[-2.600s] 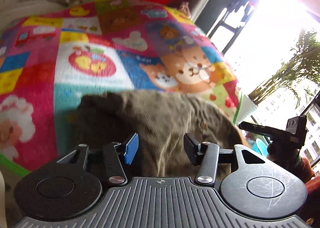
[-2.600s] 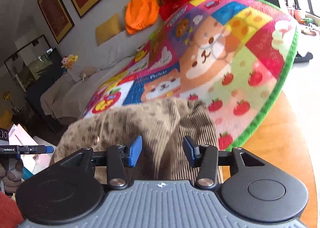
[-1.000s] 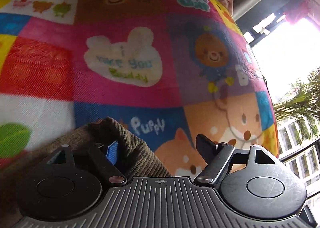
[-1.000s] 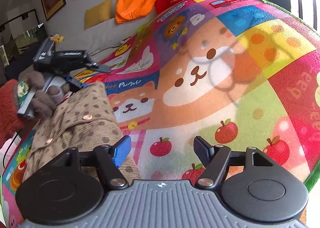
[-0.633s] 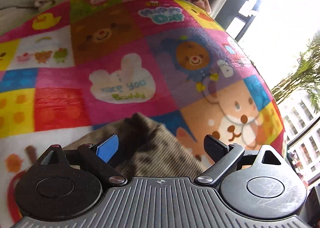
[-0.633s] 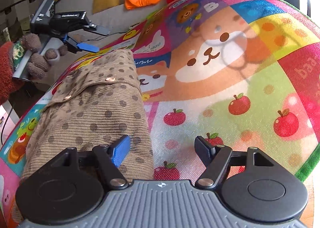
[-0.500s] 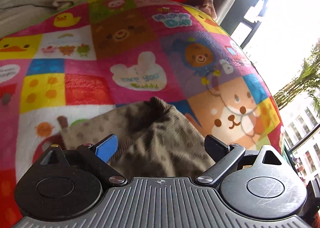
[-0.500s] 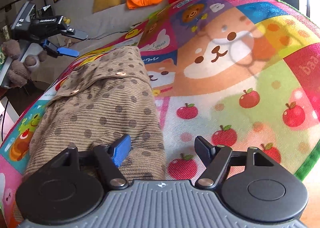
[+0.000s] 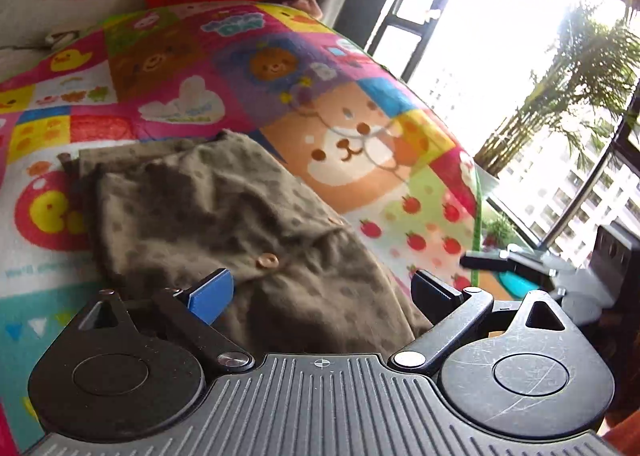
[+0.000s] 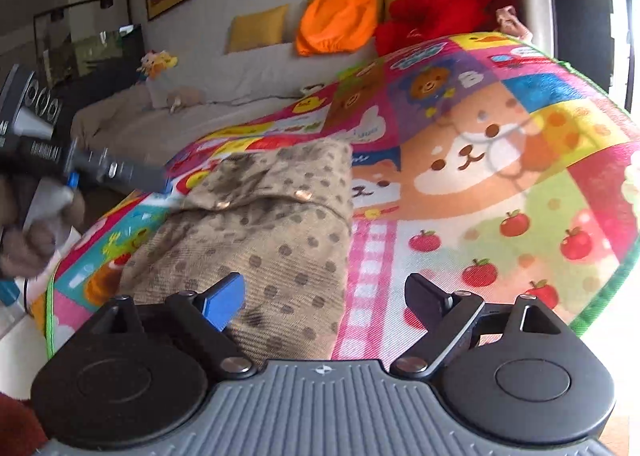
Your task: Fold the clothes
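Observation:
A brown polka-dot corduroy garment (image 9: 240, 224) with small buttons lies folded on the colourful cartoon play mat (image 9: 360, 152). It also shows in the right wrist view (image 10: 276, 232). My left gripper (image 9: 322, 290) is open and empty, just above the garment's near end. My right gripper (image 10: 324, 294) is open and empty, over the garment's near right edge and the mat (image 10: 480, 184). The left gripper (image 10: 100, 170) appears at the left of the right wrist view; the right gripper (image 9: 504, 262) appears at the right of the left wrist view.
An orange cushion (image 10: 338, 22), a red cushion (image 10: 436, 16) and a yellow cushion (image 10: 256, 28) rest on a sofa behind the mat. The mat's green edge (image 10: 604, 288) drops off on the right. A bright window with a plant (image 9: 572, 68) stands beyond.
Both grippers have let go of the garment and pulled back and up from it. The garment now lies folded on the mat. The jaws stand wide open.

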